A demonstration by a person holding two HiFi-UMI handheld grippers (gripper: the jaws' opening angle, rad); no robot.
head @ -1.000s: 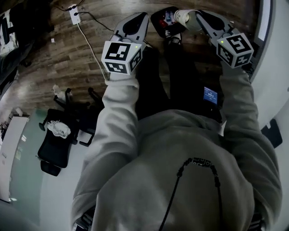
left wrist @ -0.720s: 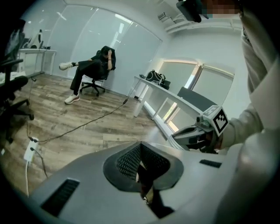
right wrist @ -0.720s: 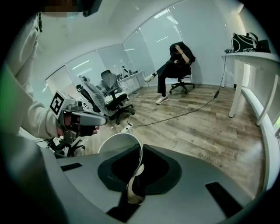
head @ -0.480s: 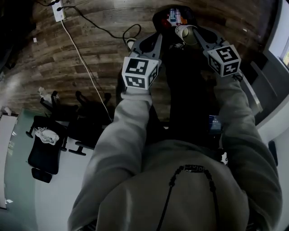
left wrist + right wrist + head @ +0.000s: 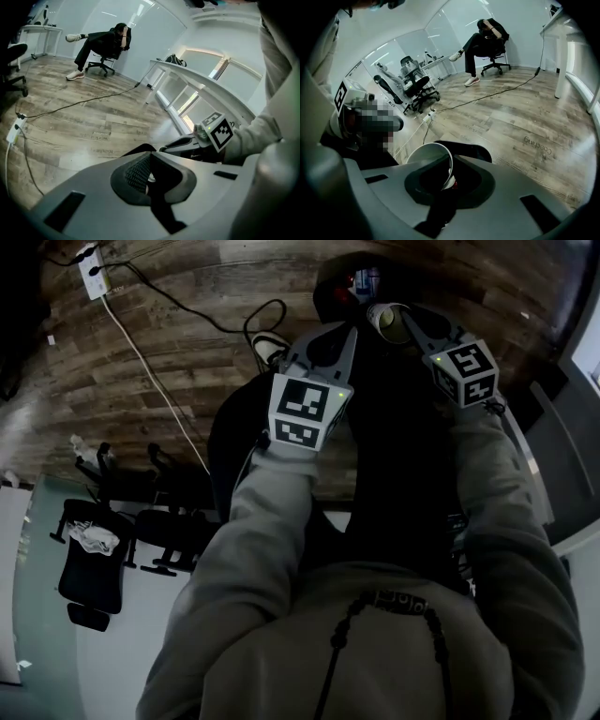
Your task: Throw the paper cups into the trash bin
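A white paper cup (image 5: 382, 315) hangs by its rim in my right gripper (image 5: 400, 317), which is shut on it. The cup lies on its side, just in front of the dark trash bin (image 5: 330, 277), which has some colourful rubbish inside. In the right gripper view the cup (image 5: 427, 159) tilts left between the jaws, with the bin's black rim (image 5: 476, 151) right behind it. My left gripper (image 5: 339, 332) is beside the right one, near the bin, its jaws closed with nothing between them. The left gripper view shows the left gripper (image 5: 149, 158) and the bin's dark edge (image 5: 137, 149) beyond.
A white power strip (image 5: 92, 266) and its cables (image 5: 159, 362) lie on the wooden floor at the left. A white shoe (image 5: 269, 346) is beside the left gripper. Black office chairs (image 5: 98, 559) stand at the lower left. A person sits on a chair (image 5: 105, 42) far across the room.
Both grippers have come down and closer to the trash bin. The cup stays in the right gripper and now hangs at the bin's near edge.
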